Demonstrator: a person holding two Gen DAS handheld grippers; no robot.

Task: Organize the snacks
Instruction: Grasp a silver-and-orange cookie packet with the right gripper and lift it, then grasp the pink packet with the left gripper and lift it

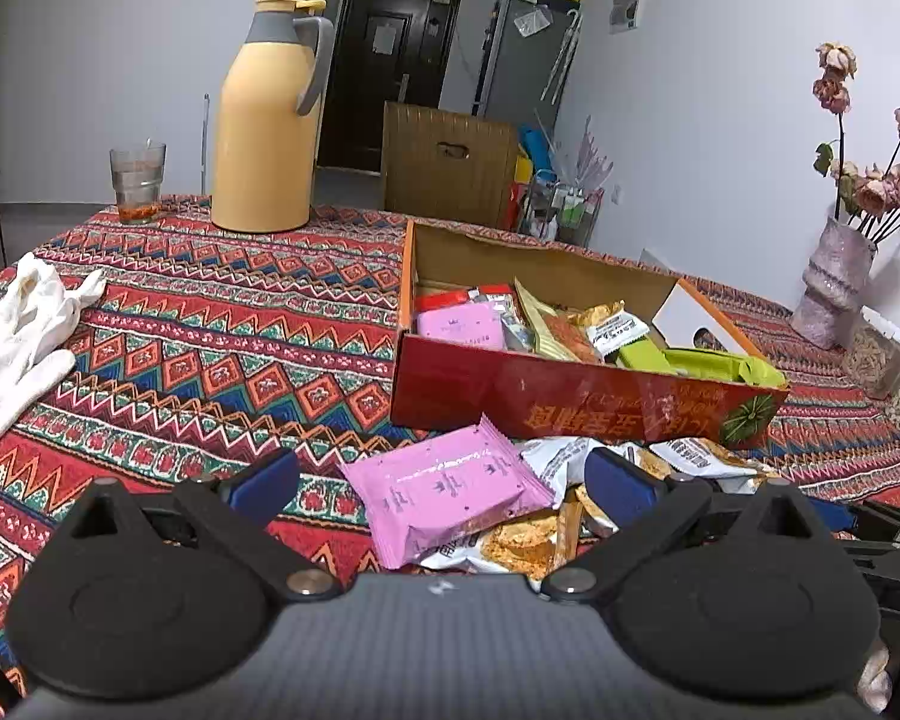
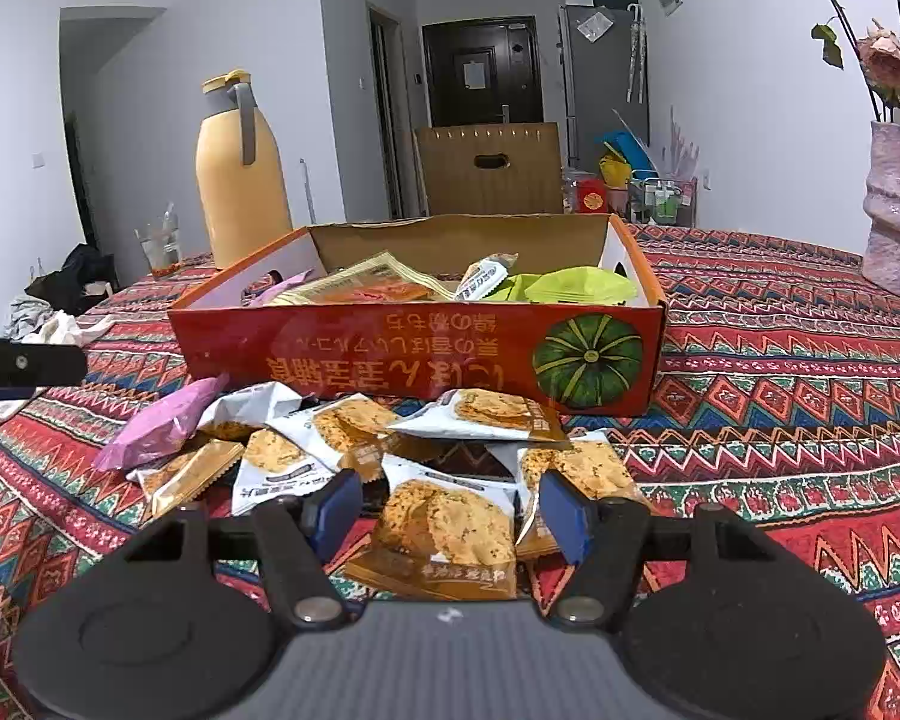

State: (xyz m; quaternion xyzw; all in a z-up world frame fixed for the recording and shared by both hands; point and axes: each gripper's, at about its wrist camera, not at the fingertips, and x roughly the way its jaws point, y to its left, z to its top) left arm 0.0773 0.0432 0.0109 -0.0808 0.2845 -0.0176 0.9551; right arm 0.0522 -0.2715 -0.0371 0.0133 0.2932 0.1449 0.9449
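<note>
An orange cardboard box [image 1: 570, 402] [image 2: 390, 348] with a pumpkin print holds several snack packets. In front of it lies a loose heap of cracker packets [image 2: 342, 426] on the patterned tablecloth. My left gripper [image 1: 444, 480] is open wide, and a pink packet [image 1: 450, 492] [image 2: 162, 426] lies flat between its blue pads [image 1: 264, 480], untouched. The jaws of my right gripper [image 2: 450, 513] are opening, and a white-and-orange cracker packet [image 2: 444, 534] lies between its pads [image 2: 336, 510] with a gap on each side.
A yellow thermos jug [image 1: 267, 120] and a glass [image 1: 138, 180] stand at the table's far left. White gloves [image 1: 18, 336] lie at the left edge. A vase of dried flowers [image 1: 834, 282] [image 2: 897, 210] stands at the right.
</note>
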